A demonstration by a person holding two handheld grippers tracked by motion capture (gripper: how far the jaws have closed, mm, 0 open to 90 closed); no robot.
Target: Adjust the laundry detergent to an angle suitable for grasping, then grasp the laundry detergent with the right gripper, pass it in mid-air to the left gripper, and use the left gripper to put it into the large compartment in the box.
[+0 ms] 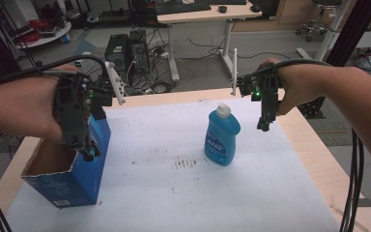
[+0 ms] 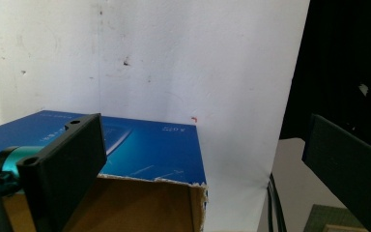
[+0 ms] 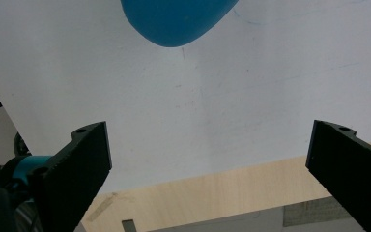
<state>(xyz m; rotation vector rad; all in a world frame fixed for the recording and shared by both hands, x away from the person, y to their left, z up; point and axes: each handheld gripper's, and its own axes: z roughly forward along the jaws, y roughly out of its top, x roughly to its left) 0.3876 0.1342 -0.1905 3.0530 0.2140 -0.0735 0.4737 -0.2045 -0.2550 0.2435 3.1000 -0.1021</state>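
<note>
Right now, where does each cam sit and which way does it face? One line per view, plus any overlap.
High view: above the person's side, looking forward and down on the white sheet; both forearms, left gripper, right gripper.
Left gripper view: on the left gripper, looking down at the blue box; jaws wide apart.
Right gripper view: on the right gripper, looking down at the sheet and the blue bottle; jaws wide apart.
Shared: box and bottle also show in the high view.
</note>
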